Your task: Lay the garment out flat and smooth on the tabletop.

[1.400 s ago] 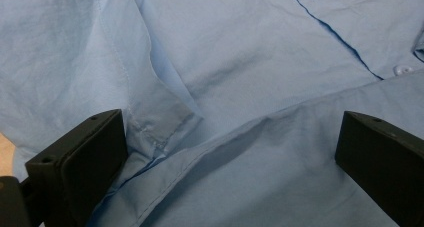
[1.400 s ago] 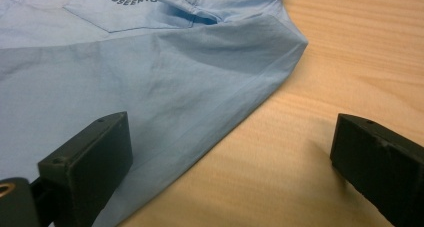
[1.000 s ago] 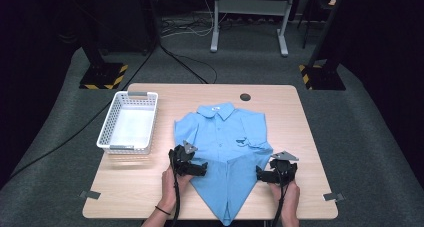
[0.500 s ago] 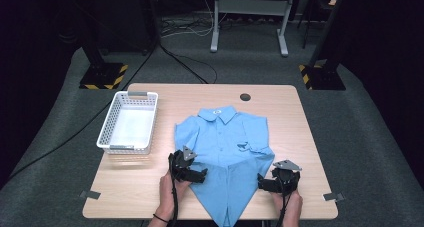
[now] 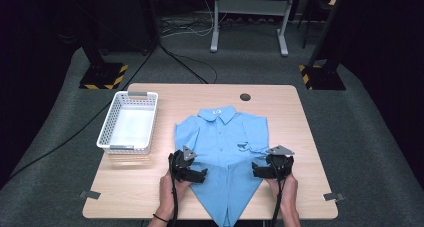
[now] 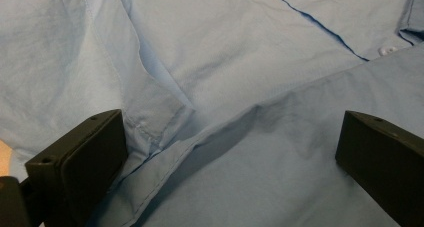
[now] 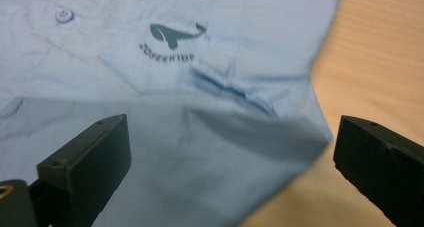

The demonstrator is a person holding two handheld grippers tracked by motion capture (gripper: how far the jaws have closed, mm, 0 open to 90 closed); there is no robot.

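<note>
A light blue short-sleeved shirt [image 5: 225,137] lies collar-away on the wooden table [image 5: 300,137]. Its lower sides are folded in, so it narrows to a point at the front edge. My left gripper [image 5: 199,175] rests at the left folded edge, and in the left gripper view the left gripper [image 6: 230,137] stands open over a fabric fold [image 6: 165,137]. My right gripper [image 5: 258,169] sits at the right folded edge. In the right gripper view the right gripper [image 7: 230,137] is open above the shirt's side edge, below a whale logo [image 7: 175,34].
A white mesh basket [image 5: 106,132] stands at the table's left. A black round grommet [image 5: 245,97] sits near the far edge. Bare wood lies right of the shirt. The shirt's point overhangs the front edge between the person's hands.
The right gripper dipped toward the front edge, then came back up beside the shirt's right fold. The left gripper barely shifted. The shirt keeps its shape.
</note>
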